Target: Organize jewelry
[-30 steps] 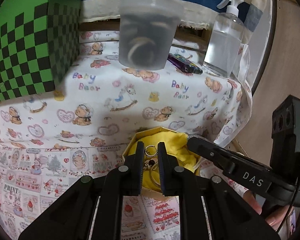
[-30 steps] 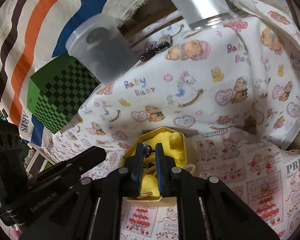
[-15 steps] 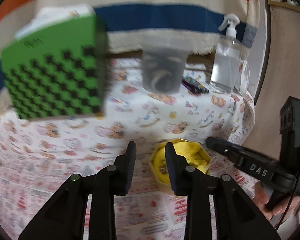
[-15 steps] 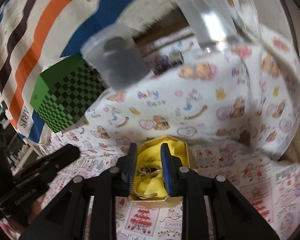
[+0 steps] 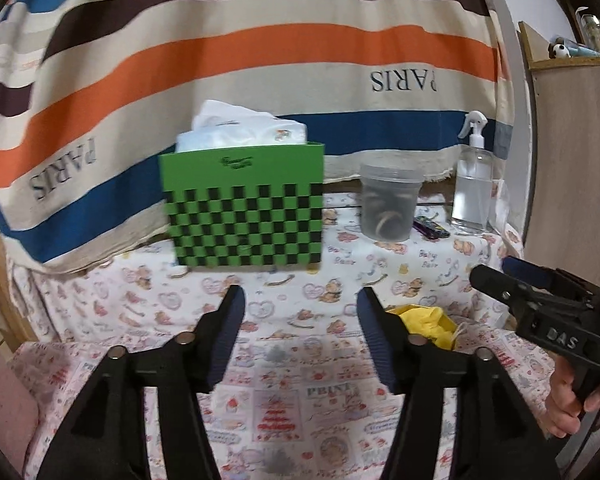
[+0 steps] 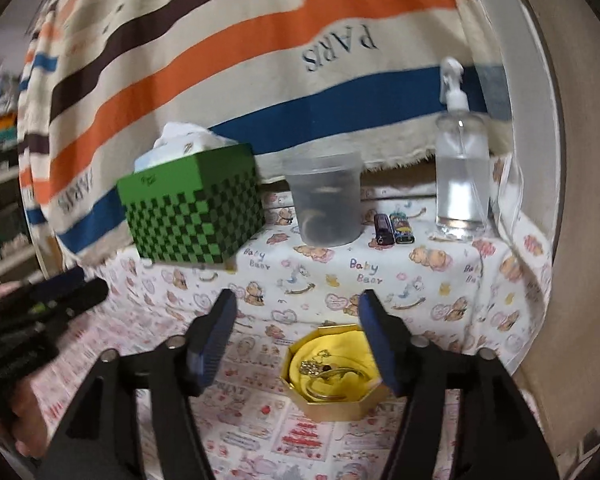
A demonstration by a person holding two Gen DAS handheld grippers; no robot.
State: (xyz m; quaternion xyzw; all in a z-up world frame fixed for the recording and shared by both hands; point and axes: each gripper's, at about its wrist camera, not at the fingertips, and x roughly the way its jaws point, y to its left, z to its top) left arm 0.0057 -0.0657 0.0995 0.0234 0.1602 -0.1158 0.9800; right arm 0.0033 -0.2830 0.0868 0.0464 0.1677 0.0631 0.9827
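Both tools are black plastic with ribbed dark-blue pads. The left hand-held gripper (image 5: 300,308) has its fingers spread wide apart with nothing between them, and so does the right hand-held gripper (image 6: 298,312); both hang above the tabletop (image 6: 260,432), which is draped in a soft white cloth printed with teddy bears, hearts and pink pictures.

The jewelry box (image 6: 332,372) is a small gold-coloured octagon lined with crumpled yellow fabric. It stands on the cloth below the right hand-held gripper, close against the inner side of its right finger. Inside lies the jewelry (image 6: 328,370): thin shiny metal rings and a small glittering cluster, too small to sort out.

From the left wrist view the same box (image 5: 424,324) shows only as yellow lining, partly hidden behind that tool's right finger.

Further back stand a cube-shaped green box (image 6: 192,212) with a black check pattern, a cloudy round plastic cup (image 6: 326,200), two small lighters (image 6: 394,228) side by side, and a clear spray bottle (image 6: 462,160). A striped towel (image 6: 240,48) hangs behind.
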